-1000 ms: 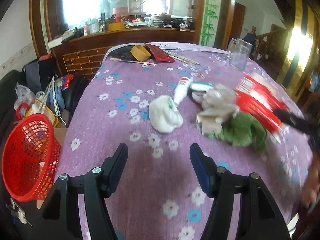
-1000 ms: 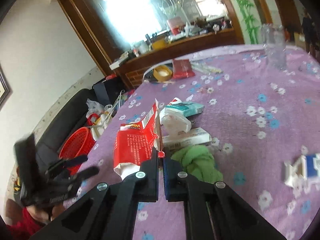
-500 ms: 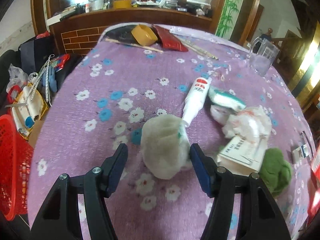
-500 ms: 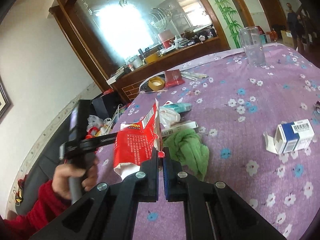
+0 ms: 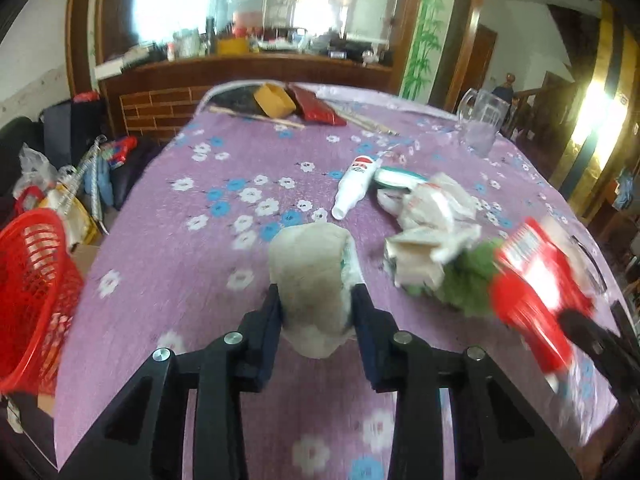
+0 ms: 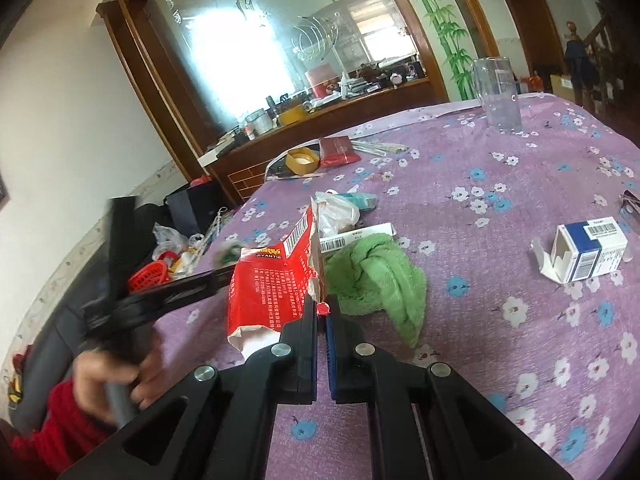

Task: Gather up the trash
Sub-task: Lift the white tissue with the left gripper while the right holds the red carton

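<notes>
Far left, off the table edge, red basket on the floor. My left gripper just closed, pads pinching the white paper wad mid-table w/ purple cloth. Right of it green rag. My right gripper clamped tight on red packet, held up.

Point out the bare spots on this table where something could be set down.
Free: the cloth between the wad in the left gripper and the table edge by the red basket; also the stretch between the green cloth, the blue box and the glass. Crowded: the middle, around tube, bags and carton.
</notes>
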`<state>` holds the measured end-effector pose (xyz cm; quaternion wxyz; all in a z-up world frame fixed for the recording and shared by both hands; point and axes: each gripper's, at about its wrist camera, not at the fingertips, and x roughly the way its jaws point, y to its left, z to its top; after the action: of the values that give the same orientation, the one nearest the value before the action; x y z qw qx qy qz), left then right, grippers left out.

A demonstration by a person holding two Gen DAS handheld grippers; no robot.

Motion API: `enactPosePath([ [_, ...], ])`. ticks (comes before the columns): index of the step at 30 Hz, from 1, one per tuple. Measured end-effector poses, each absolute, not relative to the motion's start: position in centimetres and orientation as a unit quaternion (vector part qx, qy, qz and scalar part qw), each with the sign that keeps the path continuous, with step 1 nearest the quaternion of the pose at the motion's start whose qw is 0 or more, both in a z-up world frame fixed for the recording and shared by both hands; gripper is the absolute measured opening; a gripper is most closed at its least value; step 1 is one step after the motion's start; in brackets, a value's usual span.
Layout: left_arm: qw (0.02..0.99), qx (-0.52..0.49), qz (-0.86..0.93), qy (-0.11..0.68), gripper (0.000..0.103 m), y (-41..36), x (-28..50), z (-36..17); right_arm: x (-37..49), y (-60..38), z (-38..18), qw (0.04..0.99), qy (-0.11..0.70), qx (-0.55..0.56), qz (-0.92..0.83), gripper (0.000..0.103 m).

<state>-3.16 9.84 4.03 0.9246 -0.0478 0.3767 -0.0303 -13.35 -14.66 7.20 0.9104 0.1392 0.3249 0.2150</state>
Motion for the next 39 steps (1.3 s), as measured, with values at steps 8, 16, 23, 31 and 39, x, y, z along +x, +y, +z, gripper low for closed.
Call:
enactPosePath([
  [8,0.940,-0.020,-0.018,0.340,0.034,9.2,-7.2,3.5,-13.4,-13.5,6.2,0.915,0.315,0.131,0.214,0.005],
  [16,0.937,-0.035,-0.022,0.348,0.034,9.5,-7.0,2.9,-13.3,-13.6,6.1,0.911,0.319,0.136,0.225,0.005],
  [23,0.937,-0.034,-0.023,0.346,0.034,9.5,-7.2,2.8,-13.1,-13.5,5.9,0.905,0.324,0.140,0.237,0.005],
  [31,0.936,-0.041,-0.022,0.348,0.034,9.7,-7.2,2.7,-12.9,-13.4,5.8,0.904,0.322,0.140,0.243,0.005],
  [39,0.936,-0.043,-0.024,0.348,0.034,9.7,-7.1,2.7,-13.0,-13.6,5.8,0.904,0.316,0.143,0.252,0.005],
])
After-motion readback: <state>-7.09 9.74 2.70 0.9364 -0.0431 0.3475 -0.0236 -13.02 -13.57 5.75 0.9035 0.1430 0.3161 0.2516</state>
